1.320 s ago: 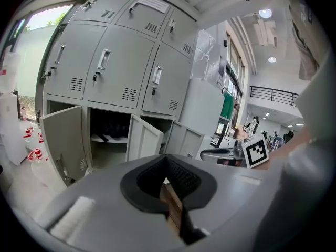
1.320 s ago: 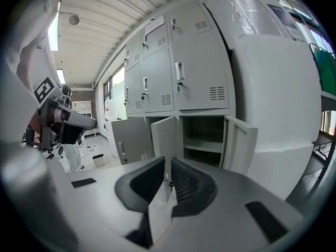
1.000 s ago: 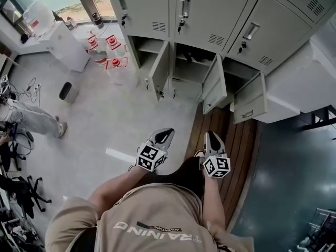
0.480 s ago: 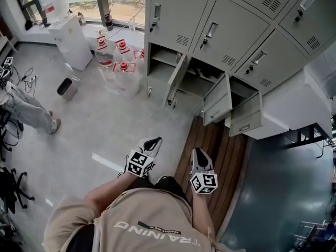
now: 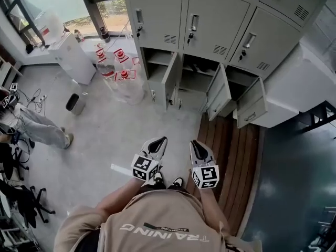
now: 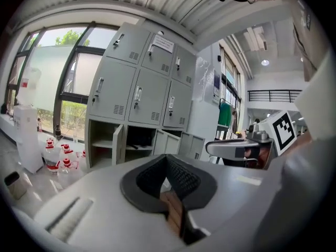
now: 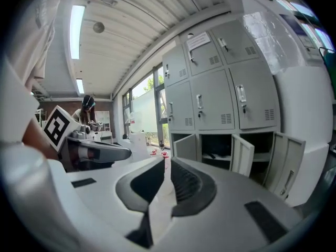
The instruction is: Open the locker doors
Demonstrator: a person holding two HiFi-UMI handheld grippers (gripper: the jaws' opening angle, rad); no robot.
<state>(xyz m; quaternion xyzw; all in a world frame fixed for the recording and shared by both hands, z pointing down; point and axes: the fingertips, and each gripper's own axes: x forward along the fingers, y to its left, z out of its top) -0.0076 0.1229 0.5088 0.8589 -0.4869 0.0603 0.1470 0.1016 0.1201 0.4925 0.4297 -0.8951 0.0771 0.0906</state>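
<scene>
Head view: seen from steeply above, a person in a tan shirt stands well back from a tall bank of pale grey metal lockers (image 5: 210, 20). The three bottom-row doors (image 5: 218, 91) are swung outward, showing dark shelves inside. The upper doors (image 5: 157, 9) in the row above are closed, each with a small handle and a key. The left gripper (image 5: 157, 143) and right gripper (image 5: 198, 150) are white two-jaw tongs carrying marker cubes. They sit side by side close to the body, aimed at the lockers but far from any handle. That tucked hold looks like a resting carry, not a reach. Clear water bottles with red caps (image 5: 123, 72) stand on the grey floor left of the lockers, beside a white cabinet (image 5: 71, 54).

Left gripper view: the tongs' dark ribbed pads meet at the tips, leaving only a thin slit lower down. Nothing is between them. The lockers stand well beyond, with the lowest doors ajar.

Right gripper view: this pair is also closed tip to tip and holds nothing. The locker bank fills the right side, its bottom doors standing open and the ones above closed.

Judging from this, the bottom row is done. Opening an upper door would mean stepping closer, parting one pair of jaws and taking hold of a handle.
</scene>
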